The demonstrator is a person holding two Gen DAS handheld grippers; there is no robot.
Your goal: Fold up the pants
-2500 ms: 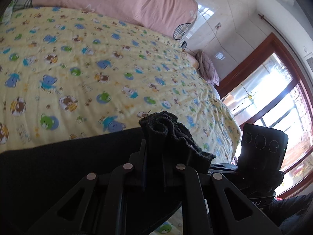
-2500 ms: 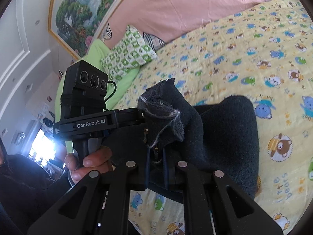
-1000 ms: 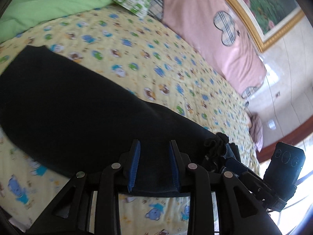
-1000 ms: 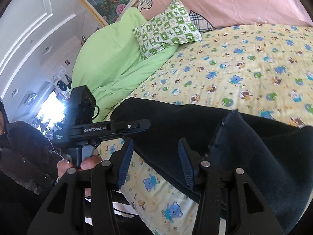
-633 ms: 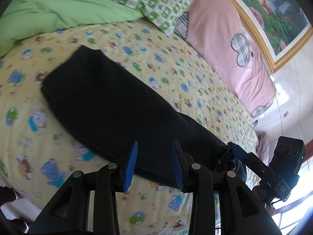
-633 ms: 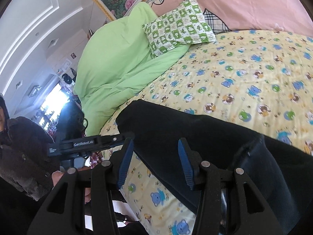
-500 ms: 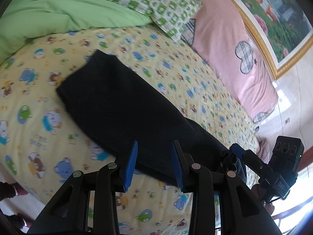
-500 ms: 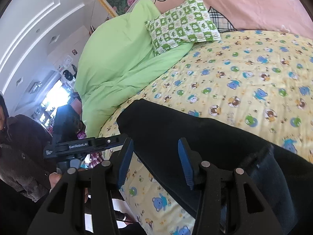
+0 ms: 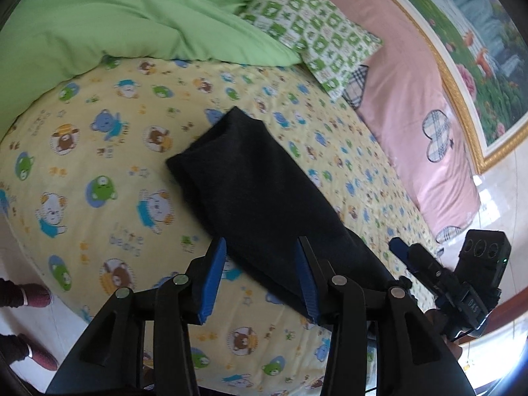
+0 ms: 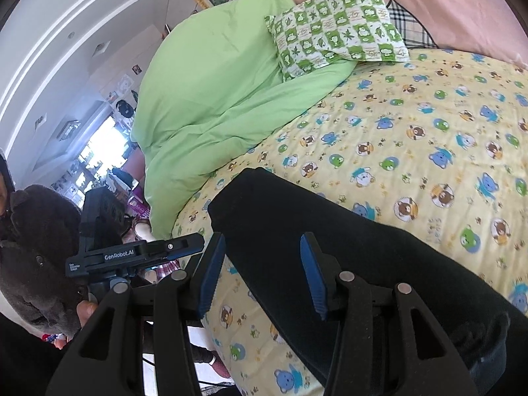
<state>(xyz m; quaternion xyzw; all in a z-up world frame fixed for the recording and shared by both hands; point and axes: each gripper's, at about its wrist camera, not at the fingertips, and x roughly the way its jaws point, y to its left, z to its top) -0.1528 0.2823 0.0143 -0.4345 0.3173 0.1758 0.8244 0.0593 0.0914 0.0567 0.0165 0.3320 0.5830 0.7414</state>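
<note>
The black pants lie flat in a long folded strip on the yellow bear-print bed sheet, near the bed's front edge. My left gripper is open and empty, held above the strip's near part. My right gripper is open and empty above the pants, near their left end. Each gripper shows in the other's view: the right one at the lower right of the left wrist view, the left one at the lower left of the right wrist view.
A green duvet and a green checked pillow lie at the bed's far left. A pink headboard cushion runs along the back. The person's feet stand on the floor by the bed edge.
Both grippers have let go of the pants' bunched ends, opened and drawn back and up. The pants now lie flat on the sheet.
</note>
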